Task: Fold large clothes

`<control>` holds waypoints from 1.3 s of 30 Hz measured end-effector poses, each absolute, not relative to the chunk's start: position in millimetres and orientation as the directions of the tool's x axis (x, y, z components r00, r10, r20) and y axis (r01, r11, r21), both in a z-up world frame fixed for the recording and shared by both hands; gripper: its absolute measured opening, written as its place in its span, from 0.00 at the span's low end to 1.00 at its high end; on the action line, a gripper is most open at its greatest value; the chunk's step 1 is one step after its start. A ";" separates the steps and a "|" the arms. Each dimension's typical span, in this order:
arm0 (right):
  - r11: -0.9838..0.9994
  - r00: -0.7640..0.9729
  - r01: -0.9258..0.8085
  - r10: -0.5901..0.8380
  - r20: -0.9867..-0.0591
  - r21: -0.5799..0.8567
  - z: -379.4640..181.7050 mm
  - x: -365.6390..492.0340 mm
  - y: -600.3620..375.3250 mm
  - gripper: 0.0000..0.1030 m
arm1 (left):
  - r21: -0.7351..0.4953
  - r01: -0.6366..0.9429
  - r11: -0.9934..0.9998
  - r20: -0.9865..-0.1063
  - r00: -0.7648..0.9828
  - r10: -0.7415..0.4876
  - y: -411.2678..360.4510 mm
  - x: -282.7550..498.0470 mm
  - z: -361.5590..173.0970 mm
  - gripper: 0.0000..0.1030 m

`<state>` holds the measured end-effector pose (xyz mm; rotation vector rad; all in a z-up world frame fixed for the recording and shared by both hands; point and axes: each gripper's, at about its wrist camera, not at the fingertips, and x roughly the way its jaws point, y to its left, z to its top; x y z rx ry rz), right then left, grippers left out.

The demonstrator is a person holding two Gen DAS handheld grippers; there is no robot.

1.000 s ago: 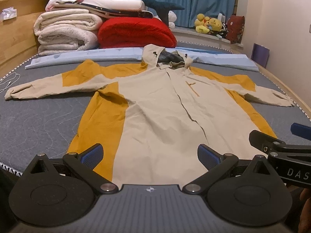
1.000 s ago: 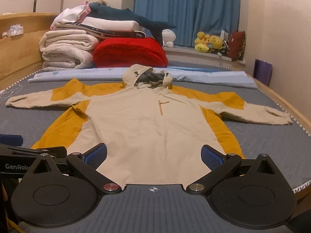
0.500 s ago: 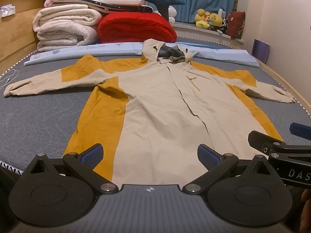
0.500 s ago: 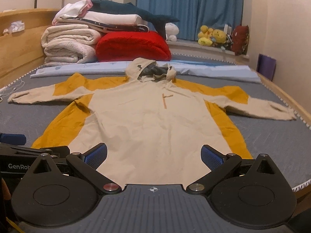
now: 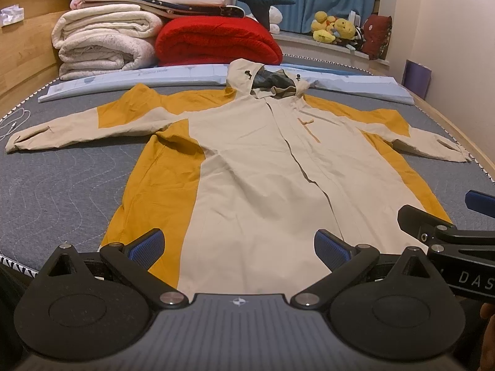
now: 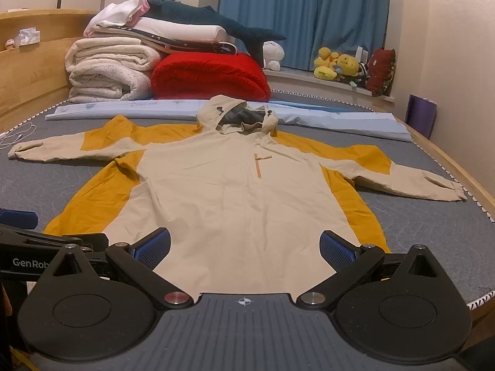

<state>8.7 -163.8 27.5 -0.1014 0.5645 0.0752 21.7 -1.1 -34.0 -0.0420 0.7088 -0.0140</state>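
A beige and mustard hooded jacket (image 5: 253, 167) lies flat, front up, on the grey mattress (image 5: 62, 185), sleeves spread to both sides, hood at the far end. It also shows in the right wrist view (image 6: 235, 191). My left gripper (image 5: 239, 247) is open and empty, hovering just over the jacket's near hem. My right gripper (image 6: 244, 247) is open and empty over the same hem, to the right of the left one. The right gripper's body (image 5: 448, 238) shows at the right edge of the left wrist view.
Folded white quilts (image 5: 105, 43), a red blanket (image 5: 216, 41) and a shark plush (image 6: 210, 27) are stacked at the bed's far end behind a light blue roll (image 5: 139, 75). A wooden bed frame (image 6: 27, 71) runs along the left. Plush toys (image 6: 340, 65) sit on the window sill.
Both grippers have shifted slightly forward and tilted, so the jacket sits a little lower and larger in view. Both stay open and empty.
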 end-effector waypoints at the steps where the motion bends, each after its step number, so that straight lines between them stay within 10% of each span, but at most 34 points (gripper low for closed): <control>1: 0.992 0.842 -0.099 0.043 -0.538 -0.075 26.9 8.9 -163.6 0.99 | -0.044 -0.001 0.999 -0.650 0.759 -0.027 -1.1 21.7 -34.0 1.00; 39: 0.993 0.859 -0.080 0.022 -0.512 -0.092 26.7 3.9 -159.6 0.97 | -0.042 0.007 0.999 -0.623 0.781 -0.032 -0.5 18.1 -32.3 1.00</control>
